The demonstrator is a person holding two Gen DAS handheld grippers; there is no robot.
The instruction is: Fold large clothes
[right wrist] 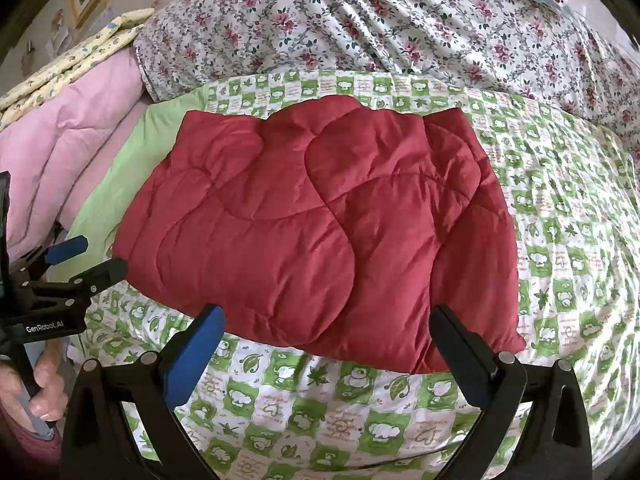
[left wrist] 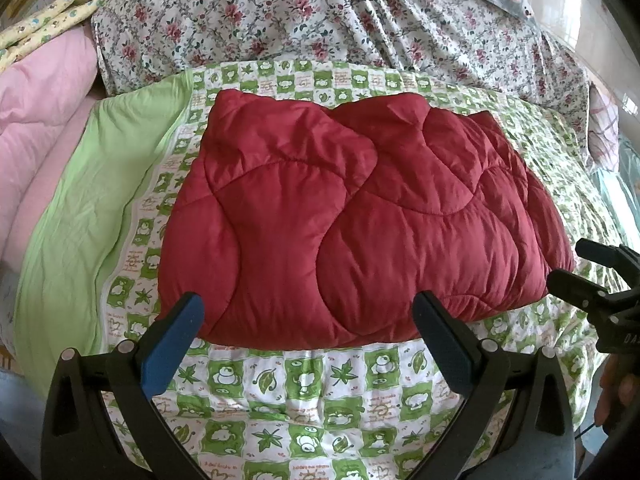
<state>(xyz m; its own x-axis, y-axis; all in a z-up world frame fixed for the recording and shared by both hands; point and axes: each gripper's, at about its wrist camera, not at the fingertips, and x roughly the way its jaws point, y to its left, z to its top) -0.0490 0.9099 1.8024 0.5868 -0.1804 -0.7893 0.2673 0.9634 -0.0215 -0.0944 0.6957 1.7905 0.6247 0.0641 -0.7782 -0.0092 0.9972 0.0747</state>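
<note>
Red quilted garment (left wrist: 360,224) lies folded on the green frog-print bedspread (left wrist: 320,408), just beyond both hand-held grippers. Left hand-held gripper (left wrist: 308,320) and right hand-held gripper (right wrist: 326,334) are seen spread wide, pinching nothing. Long axis runs left–right, far-right corner skewed away. Risk judged: puffy layers springing apart if only the top layer is pinched.

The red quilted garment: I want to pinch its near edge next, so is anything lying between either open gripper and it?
Nothing visible. The red quilted garment lies folded on the green-and-white checked sheet. Only bare sheet separates its near edge from the left gripper and the right gripper, both open.
</note>
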